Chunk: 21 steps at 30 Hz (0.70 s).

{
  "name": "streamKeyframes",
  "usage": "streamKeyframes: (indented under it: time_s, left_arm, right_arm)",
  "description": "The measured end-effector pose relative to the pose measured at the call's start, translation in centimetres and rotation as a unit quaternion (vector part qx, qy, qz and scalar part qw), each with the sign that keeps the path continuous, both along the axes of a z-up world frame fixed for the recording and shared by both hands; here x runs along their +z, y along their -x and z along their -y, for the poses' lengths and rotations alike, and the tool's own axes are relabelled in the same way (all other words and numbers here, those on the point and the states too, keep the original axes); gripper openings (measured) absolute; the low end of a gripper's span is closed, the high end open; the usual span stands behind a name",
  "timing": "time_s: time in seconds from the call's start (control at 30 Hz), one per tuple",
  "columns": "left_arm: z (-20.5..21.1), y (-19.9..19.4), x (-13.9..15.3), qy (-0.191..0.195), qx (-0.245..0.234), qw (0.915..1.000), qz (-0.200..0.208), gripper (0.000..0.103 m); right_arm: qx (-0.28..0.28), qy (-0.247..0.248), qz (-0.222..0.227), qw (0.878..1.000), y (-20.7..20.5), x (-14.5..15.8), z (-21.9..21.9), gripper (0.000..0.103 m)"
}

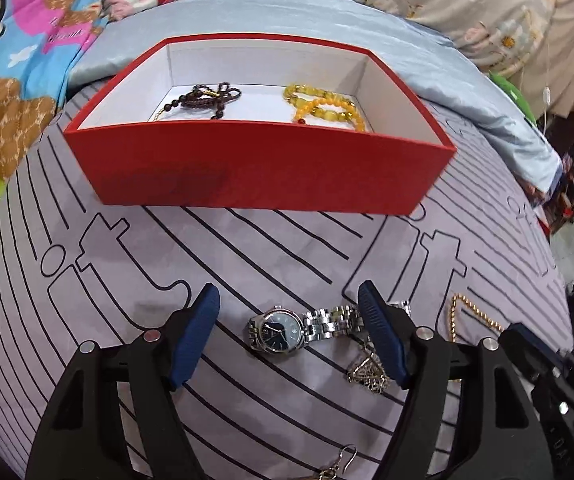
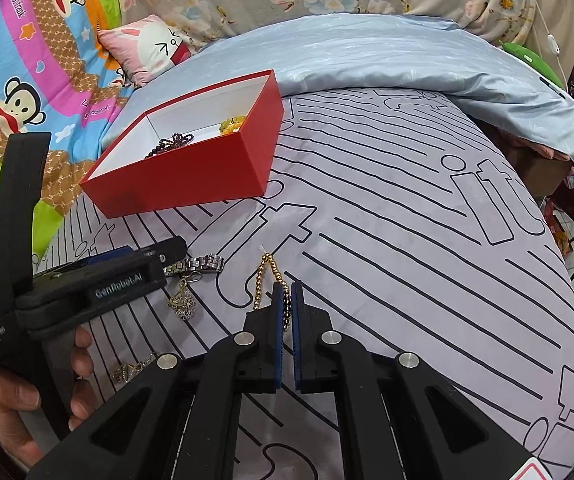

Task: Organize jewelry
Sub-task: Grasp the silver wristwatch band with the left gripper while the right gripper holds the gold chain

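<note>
My left gripper (image 1: 289, 336) gapes over the slippery steel watch (image 1: 277, 330), best pinched across its stiff case, while my right gripper (image 2: 287, 300) pinches the floppy gold bead bracelet (image 2: 263, 276).

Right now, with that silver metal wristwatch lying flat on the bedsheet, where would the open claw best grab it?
Probably across the round case of the silver metal wristwatch, coming down from above. It lies flat with its link band trailing to one side, and the open left gripper already straddles it, so the case is the firmest, thickest part to pinch.
</note>
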State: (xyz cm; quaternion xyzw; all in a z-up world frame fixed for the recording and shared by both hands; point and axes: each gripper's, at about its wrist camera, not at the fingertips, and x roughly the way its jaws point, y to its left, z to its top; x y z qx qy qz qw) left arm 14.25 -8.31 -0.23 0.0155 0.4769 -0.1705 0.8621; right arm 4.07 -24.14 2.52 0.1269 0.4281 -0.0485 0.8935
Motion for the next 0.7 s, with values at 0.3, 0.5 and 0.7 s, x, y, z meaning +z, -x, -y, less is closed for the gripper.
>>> streamKeyframes:
  time_s: [0.3, 0.5, 0.7]
  left_arm:
    - [0.4, 4.3, -0.3, -0.037, -0.032, 0.9987, 0.014, 0.055]
    - [0.7, 4.3, -0.2, -0.034, -0.04, 0.9985, 0.012, 0.057]
    - [1.5, 2.6, -0.3, -0.047, -0.032, 0.998, 0.027, 0.058]
  right_arm:
    - [0.004, -0.003, -0.006, 1.0, 0.4, -0.4, -0.3, 0.003]
    - [0.004, -0.007, -0.006, 1.0, 0.5, -0.3, -0.3, 0.003]
    - [0.002, -0.008, -0.005, 1.0, 0.5, -0.2, -0.1, 0.004]
